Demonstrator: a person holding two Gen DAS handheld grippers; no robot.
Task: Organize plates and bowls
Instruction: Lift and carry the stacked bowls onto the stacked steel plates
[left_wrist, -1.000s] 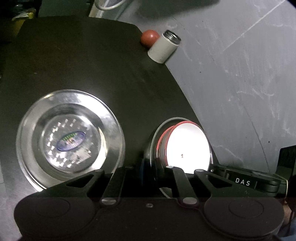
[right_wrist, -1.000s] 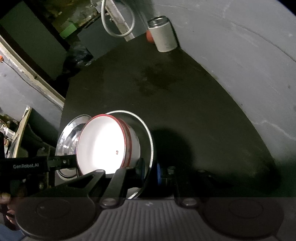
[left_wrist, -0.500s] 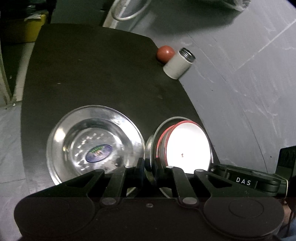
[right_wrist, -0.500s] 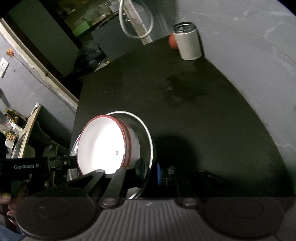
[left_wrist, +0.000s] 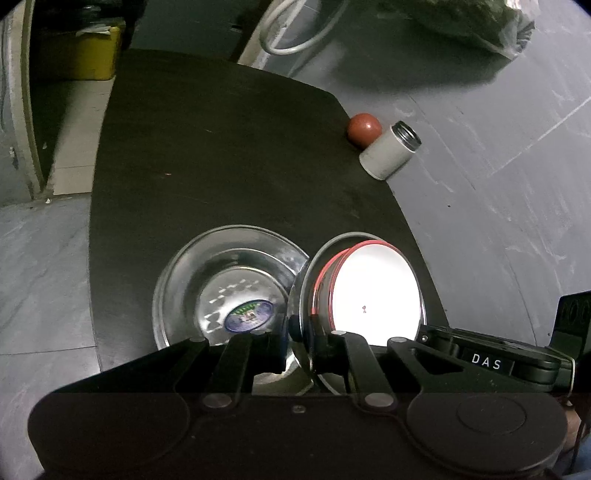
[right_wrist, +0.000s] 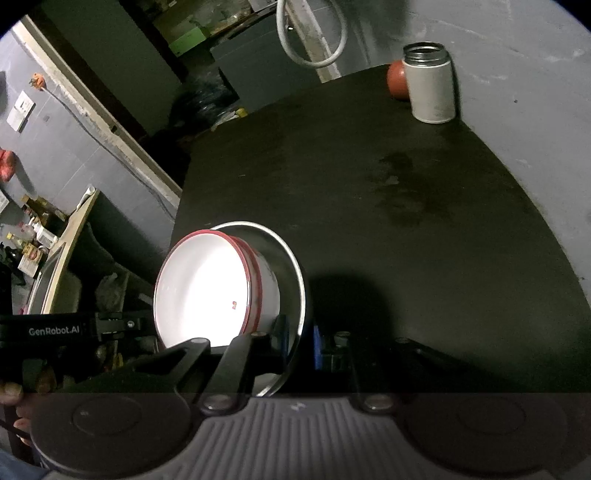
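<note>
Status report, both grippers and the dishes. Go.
Left gripper and right gripper both shut on steel plate rim, white bowl inside. Second steel plate on table. Nothing blocking.

1. A dark table stands against a grey scuffed wall.
2. Grey floor tiles lie on its other side.
3. A white hose loop hangs behind.
4. A yellow box sits beyond.

Both wrist views share the held plate

Dark tabletop lies open; flask and ball block its far corner.
</note>
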